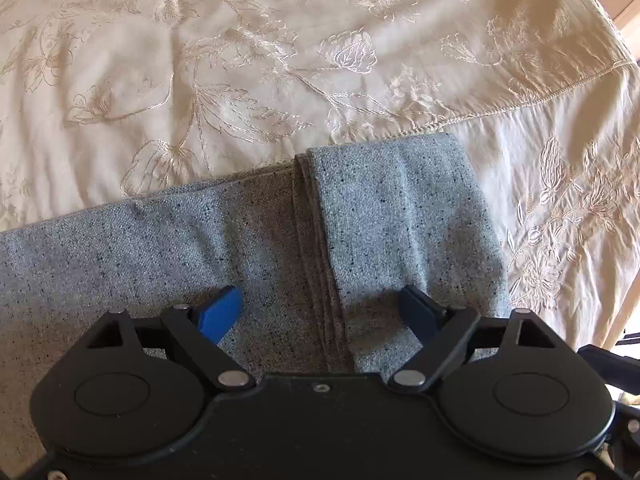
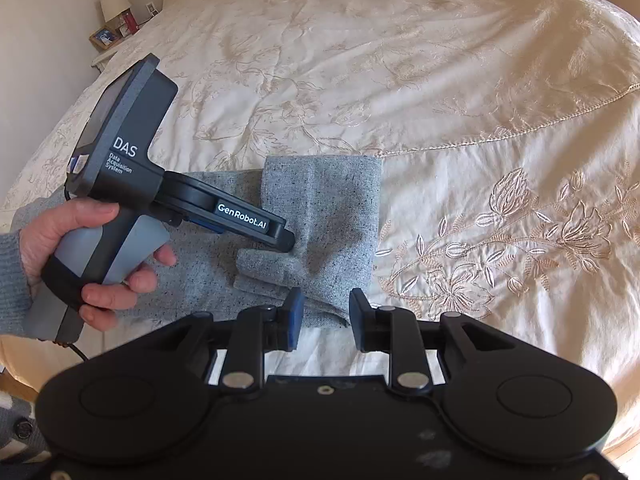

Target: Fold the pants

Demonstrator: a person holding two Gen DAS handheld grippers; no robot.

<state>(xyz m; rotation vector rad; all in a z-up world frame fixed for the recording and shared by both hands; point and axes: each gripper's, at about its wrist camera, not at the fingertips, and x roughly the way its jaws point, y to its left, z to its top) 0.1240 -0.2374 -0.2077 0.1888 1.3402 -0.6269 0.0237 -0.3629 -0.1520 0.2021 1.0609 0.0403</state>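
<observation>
While pants (image 1: 248,240) lie folded (grey), left gripper (image 1: 320,310) spread above, bedspread (image 1: 280,60) beneath

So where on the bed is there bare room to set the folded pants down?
Bare bedspread runs beyond the pants toward the nightstand, and to their right past the corded seam. Crowded: the near edge, where left gripper and right gripper hover.

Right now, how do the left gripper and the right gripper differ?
The left gripper has its jaws spread wide above the folded gray pants; the right gripper has a narrower gap. The left hangs over the cloth's middle, the right at its near edge. Both hold nothing.
</observation>
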